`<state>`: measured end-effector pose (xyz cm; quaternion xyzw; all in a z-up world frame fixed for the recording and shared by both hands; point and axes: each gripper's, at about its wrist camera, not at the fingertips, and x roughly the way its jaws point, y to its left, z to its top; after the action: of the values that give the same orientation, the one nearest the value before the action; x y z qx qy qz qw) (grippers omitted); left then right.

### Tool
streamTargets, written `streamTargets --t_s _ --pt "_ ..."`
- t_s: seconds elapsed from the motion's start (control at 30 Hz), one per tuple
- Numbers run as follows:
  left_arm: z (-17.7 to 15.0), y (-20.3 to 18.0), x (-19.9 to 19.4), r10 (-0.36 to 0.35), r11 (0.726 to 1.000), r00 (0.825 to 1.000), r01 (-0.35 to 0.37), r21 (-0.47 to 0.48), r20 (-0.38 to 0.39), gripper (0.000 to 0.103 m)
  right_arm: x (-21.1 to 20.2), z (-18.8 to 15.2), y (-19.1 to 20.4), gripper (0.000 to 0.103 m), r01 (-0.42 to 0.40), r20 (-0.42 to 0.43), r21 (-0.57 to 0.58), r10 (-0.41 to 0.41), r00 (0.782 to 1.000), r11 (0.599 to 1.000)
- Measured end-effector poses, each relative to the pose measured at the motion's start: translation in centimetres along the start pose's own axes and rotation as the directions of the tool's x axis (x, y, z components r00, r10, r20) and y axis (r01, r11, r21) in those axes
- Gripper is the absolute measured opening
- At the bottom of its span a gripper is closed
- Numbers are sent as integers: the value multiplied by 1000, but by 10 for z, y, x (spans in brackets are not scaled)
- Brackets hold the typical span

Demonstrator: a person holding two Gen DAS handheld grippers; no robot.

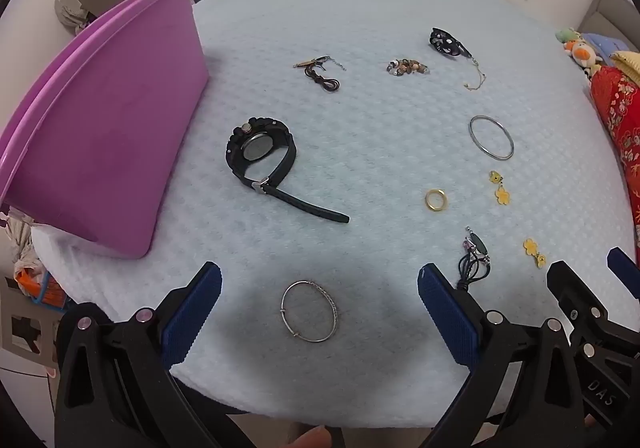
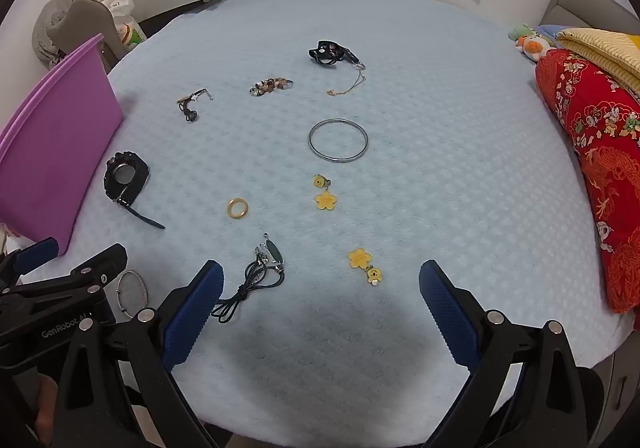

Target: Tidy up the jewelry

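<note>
Hovering spread: left gripper over silver bangle, right gripper empty

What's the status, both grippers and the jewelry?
Left gripper open, thin silver bangle between its fingers, ungripped. Right gripper open, empty. Watch, gold ring, flower earrings loose on blanket; purple bin left. Nothing blocking.

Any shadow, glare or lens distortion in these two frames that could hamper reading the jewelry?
Left wrist view: strong fisheye bending with dark corners; the left gripper casts a soft shadow over the thin silver bracelet, still legible; the watch is sharp, no glare. Right wrist view: same bowing; a shadow sits on the blue blanket below the open right gripper; the yellow flower earring stays clear.
</note>
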<state>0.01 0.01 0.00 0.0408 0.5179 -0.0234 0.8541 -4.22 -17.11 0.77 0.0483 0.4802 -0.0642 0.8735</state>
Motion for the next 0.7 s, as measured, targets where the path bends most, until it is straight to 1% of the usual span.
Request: streamTargets --t_s 0.13,0.3,0.7 --pt "0 0 -1 11 1000 1000 -11 3 8 97 0 0 0 94 -1 0 1 1 1000 1000" --pt "3 7 -1 4 1000 1000 -4 -3 10 97 0 0 0 94 -3 -2 2 3 1000 1000" --pt "3 4 -4 21 1000 1000 -21 0 16 97 -4 0 1 94 -13 0 -2 13 1000 1000"
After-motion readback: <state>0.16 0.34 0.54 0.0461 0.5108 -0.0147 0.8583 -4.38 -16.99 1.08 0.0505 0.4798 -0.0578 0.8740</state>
